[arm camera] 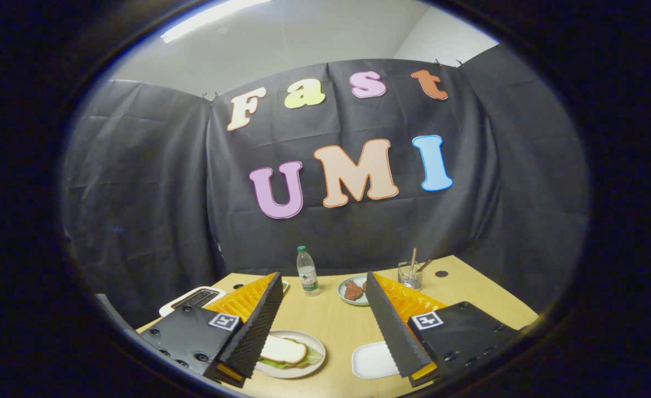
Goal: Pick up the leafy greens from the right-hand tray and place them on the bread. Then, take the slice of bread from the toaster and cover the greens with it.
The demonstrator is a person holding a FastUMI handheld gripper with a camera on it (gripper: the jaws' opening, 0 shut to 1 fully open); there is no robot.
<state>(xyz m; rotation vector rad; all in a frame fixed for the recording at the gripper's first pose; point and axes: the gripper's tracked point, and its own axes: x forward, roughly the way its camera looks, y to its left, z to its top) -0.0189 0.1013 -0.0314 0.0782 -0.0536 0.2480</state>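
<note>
While the gripper hangs above the wooden table with ridged fingers spread wide and empty, a round plate at seven o'clock between them carries the bread slice over ruffled leafy greens. Nearby at five o'clock lies a white rounded tray. Farther off at twelve stands a clear bottle, label too small to read; the toaster sits at ten.
</note>
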